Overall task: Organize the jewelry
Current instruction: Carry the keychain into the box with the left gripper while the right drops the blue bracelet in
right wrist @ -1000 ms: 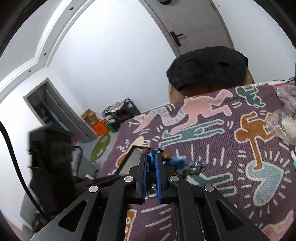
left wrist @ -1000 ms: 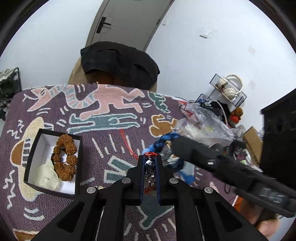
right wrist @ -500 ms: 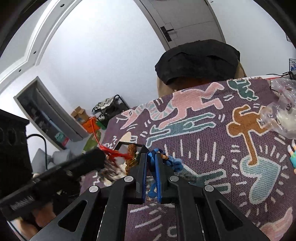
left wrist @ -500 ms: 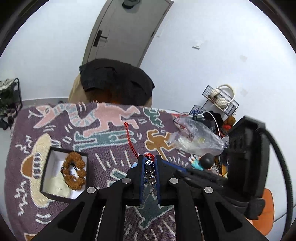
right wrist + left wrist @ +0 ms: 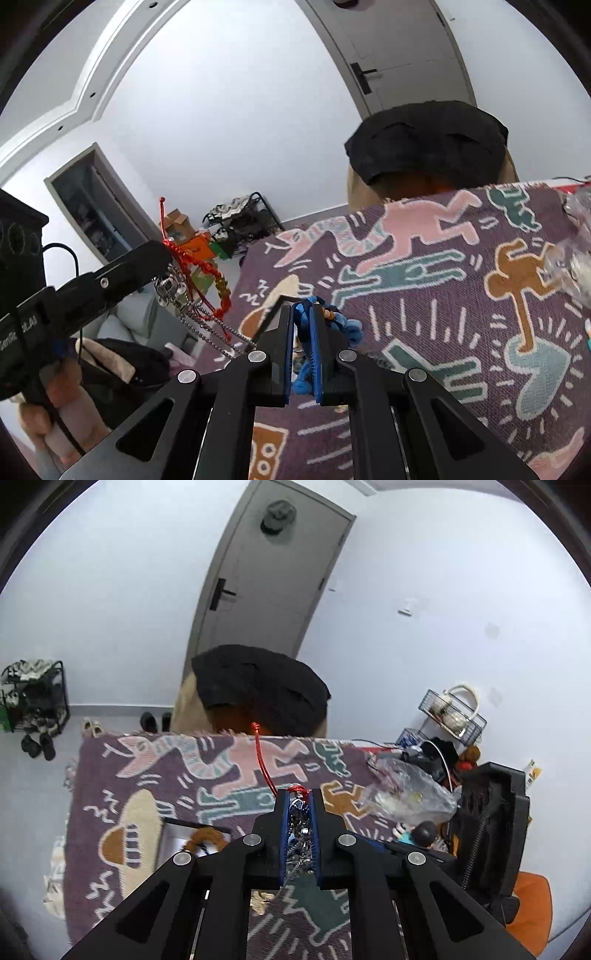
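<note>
White walls and a grey door stand behind a bench draped in a purple cloth [image 5: 155,771] woven with cartoon figures. Both tools are lifted above it. The left tool [image 5: 300,805] is pressed together on a tangle of red cord bracelet [image 5: 192,266] and silver chain [image 5: 207,325]; the right tool [image 5: 302,314] is pinched on a blue braided bracelet [image 5: 343,325]. A black jewelry box [image 5: 173,834] with a brown beaded bracelet [image 5: 207,838] inside sits on the cloth below and left of the left tool, partly hidden by it.

From the right wrist view, the chain runs slantwise from the left tool down toward the right tool (whether it actually reaches the blue braid cannot be told). If the pieces are knotted together, pulling the tools apart could tighten the snarl or snap the thin chain; a loose strand could also slip free and drop outside the box.

The red cord's free end points up and away from the left tool, its long axis nearly upright.
</note>
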